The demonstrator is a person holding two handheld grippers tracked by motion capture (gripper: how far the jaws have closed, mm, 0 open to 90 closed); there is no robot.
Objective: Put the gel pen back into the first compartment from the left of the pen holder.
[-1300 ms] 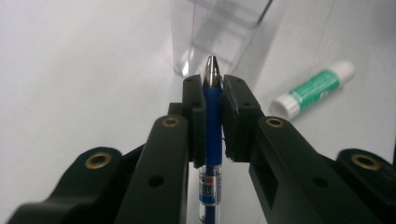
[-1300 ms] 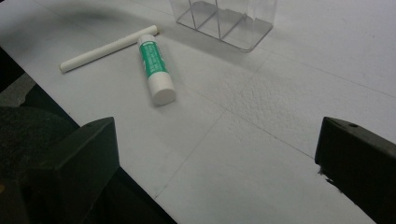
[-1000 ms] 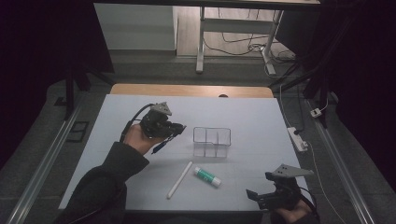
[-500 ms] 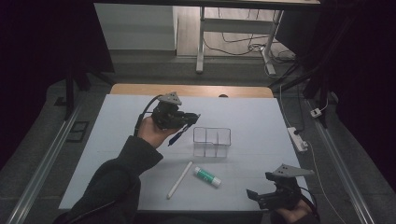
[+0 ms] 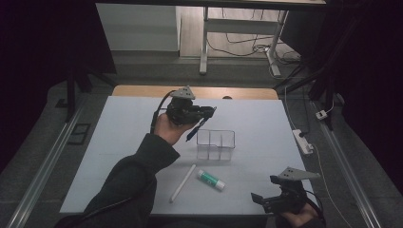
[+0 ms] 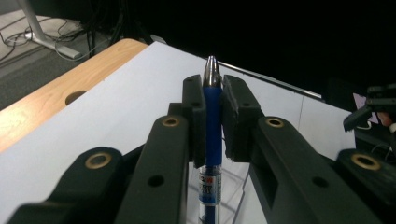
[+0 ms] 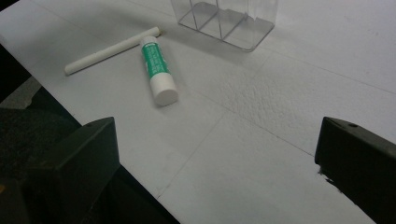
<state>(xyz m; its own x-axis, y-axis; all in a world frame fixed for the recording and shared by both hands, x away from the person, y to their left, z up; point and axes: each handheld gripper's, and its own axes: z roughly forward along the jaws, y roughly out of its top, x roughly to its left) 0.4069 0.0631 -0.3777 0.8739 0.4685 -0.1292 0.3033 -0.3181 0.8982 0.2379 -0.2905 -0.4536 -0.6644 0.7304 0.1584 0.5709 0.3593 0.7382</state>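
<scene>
High view: clear divided organizer (image 5: 215, 144) stands empty; left claw (image 5: 205, 114) grips blue pen (image 5: 194, 131).

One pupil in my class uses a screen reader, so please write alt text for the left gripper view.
Two black tongs clamp a blue pen between them, its silver tip pointing up and away. Below lies a white table with a wooden edge at the left, and part of a clear plastic organizer under the pen.
</scene>
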